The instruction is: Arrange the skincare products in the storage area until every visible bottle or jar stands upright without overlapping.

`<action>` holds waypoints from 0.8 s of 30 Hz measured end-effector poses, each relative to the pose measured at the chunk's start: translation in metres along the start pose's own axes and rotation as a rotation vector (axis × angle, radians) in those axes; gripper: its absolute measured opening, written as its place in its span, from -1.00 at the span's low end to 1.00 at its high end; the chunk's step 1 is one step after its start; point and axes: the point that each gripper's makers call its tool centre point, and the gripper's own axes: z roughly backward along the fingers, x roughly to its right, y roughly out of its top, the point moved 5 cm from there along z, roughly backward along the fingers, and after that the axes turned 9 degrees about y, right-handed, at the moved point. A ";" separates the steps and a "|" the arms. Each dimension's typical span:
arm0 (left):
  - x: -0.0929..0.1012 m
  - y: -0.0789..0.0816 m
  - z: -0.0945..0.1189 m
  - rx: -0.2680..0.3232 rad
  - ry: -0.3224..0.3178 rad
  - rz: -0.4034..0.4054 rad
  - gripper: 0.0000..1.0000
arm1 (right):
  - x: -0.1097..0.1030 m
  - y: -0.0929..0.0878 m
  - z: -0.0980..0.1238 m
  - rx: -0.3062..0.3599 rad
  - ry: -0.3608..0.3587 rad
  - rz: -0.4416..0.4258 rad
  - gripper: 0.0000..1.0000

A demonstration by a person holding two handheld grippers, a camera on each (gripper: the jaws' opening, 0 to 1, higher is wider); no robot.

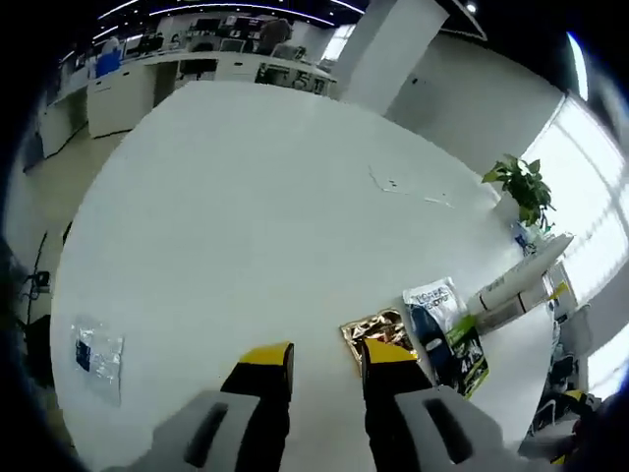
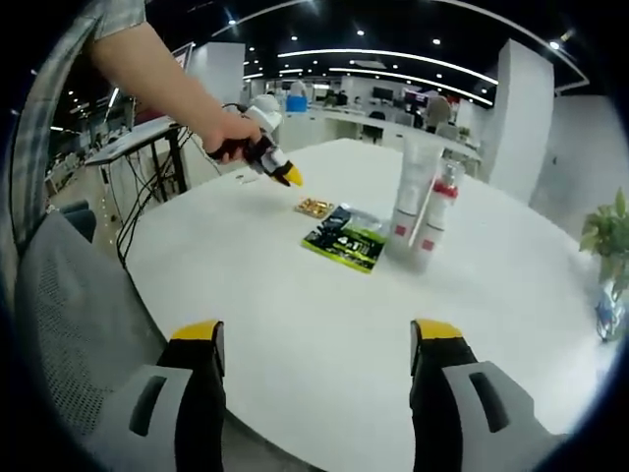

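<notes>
Left gripper view: the gold sachet (image 1: 376,329) is partly hidden behind the left gripper's (image 1: 327,369) fingers (image 1: 386,356); print on the green-and-black sachet (image 1: 462,354) and the white sachet (image 1: 432,297) is too small to read. Right gripper view: labels on the white tube (image 2: 413,197) and the red-capped bottle (image 2: 438,211) are illegible; the potted plant (image 2: 611,246) is cut by the right edge; the person's arm (image 2: 157,69) leaves the frame at upper left.

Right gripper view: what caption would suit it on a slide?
Open right gripper faces two upright tubes and sachets on a white table as a hand brings the left gripper near.
</notes>
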 end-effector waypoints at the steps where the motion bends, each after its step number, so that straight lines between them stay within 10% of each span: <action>1: -0.008 0.003 0.002 -0.001 0.021 -0.014 -0.25 | 0.000 0.000 0.000 -0.001 0.000 0.000 0.49; 12: -0.098 0.017 0.025 -0.046 0.237 -0.121 0.34 | -0.001 -0.002 -0.001 -0.015 0.005 0.005 0.48; 24: -0.153 -0.005 0.008 -0.195 0.332 -0.259 0.28 | -0.001 -0.003 -0.003 -0.033 0.006 0.010 0.47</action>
